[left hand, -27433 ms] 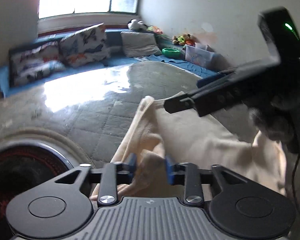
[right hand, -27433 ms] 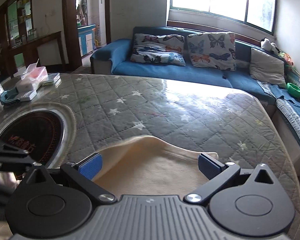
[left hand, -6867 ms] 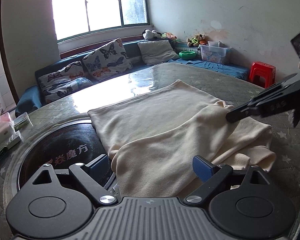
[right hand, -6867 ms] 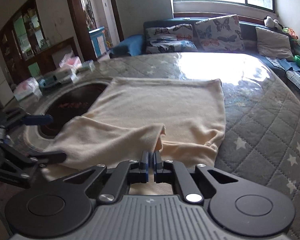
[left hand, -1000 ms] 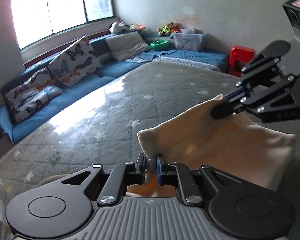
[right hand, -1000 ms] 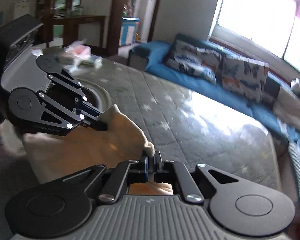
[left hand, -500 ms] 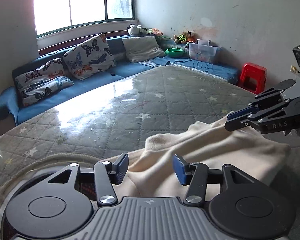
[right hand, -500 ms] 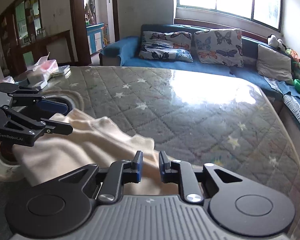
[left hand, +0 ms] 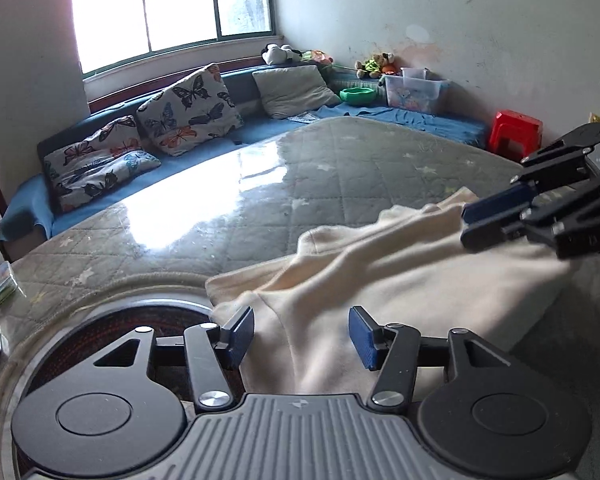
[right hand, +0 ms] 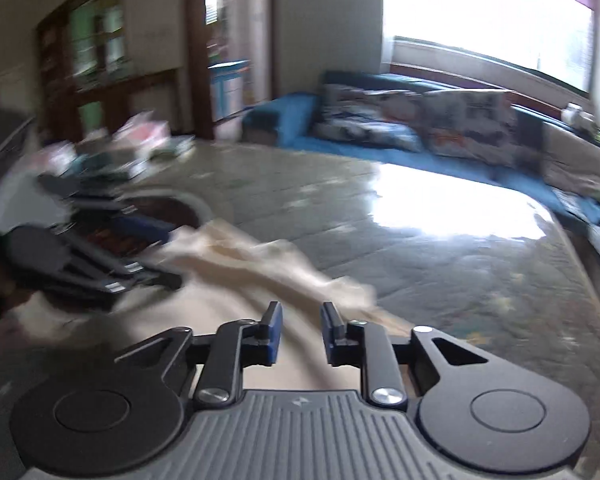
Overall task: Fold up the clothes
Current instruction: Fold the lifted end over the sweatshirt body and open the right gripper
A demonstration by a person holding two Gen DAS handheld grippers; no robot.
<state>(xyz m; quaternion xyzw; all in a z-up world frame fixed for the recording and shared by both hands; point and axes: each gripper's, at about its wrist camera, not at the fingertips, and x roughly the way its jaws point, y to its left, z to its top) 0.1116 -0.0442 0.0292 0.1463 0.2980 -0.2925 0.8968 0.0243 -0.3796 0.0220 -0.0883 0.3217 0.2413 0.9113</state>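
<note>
Now the left tongs (left hand: pixel 301 334) stand parted, blue pads clear of the cloth; their jaws have just been opening, with the cream fleece garment (left hand: pixel 400 280) lying between and under them, not pinched. Right tongs (right hand: pixel 299 334) also apart, a narrower gap, jaws likewise just been opening; cream fabric runs below the gap, no pad pressing on it as far as the blurred right wrist view shows.

Garment lies in a folded, rumpled heap on the grey quilted star-pattern worktop (left hand: pixel 340 168). In the left wrist view it spans from 6 o'clock out to 3 o'clock, one corner overlapping the rim of the dark round inset panel (left hand: pixel 112 320) at 8 o'clock. Far edge of the heap is bunched into a ridge with a loose fold on top.

Right tongs show in the left wrist view at 3 o'clock (left hand: pixel 496 220), tips just over the far right end of the garment; touching or not, cannot tell. Left tongs show in the right wrist view at 9 o'clock (right hand: pixel 156 256), motion-blurred, at the opposite end of the cloth.

Beyond the worktop at 12 o'clock: blue sofa (left hand: pixel 260 132) with butterfly-print cushions (left hand: pixel 188 112) under a bright window (left hand: pixel 168 4). Red plastic stool (left hand: pixel 516 128) at 2 o'clock. Small boxes at the worktop edge at 9 o'clock, too blurred to identify.
</note>
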